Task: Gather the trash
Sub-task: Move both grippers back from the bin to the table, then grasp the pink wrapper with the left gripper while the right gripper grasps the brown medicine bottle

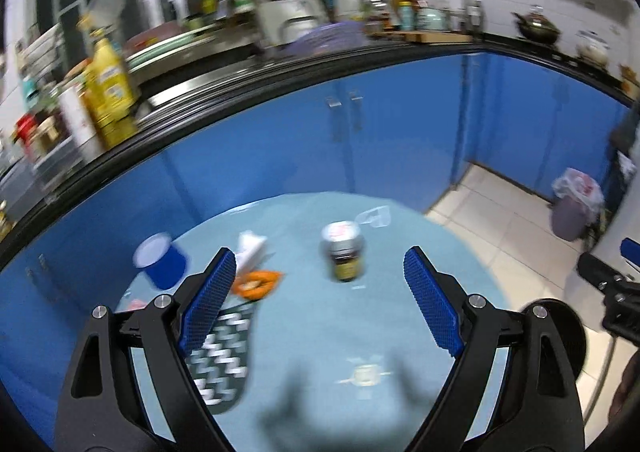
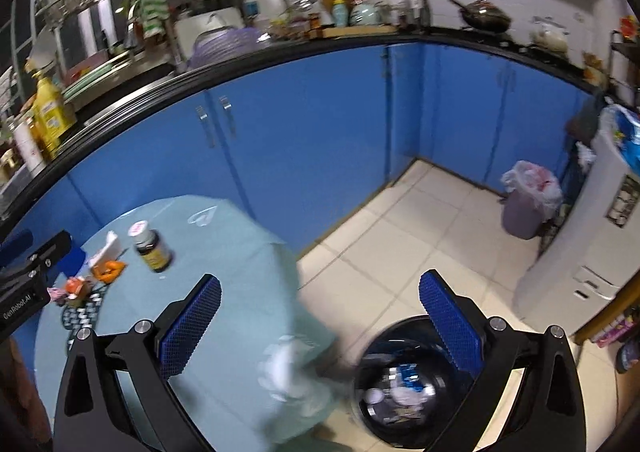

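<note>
While the left gripper (image 1: 316,280) hangs wide and empty over the round table (image 1: 304,352), a dark bottle (image 1: 343,252) stands between its fingers farther off, orange scraps (image 1: 258,283) and a blue cup (image 1: 162,262) to the left.

From the right wrist, the right gripper (image 2: 320,316) gapes empty above the table edge; the black trash bin (image 2: 404,384) sits on the floor beneath its right finger.
</note>
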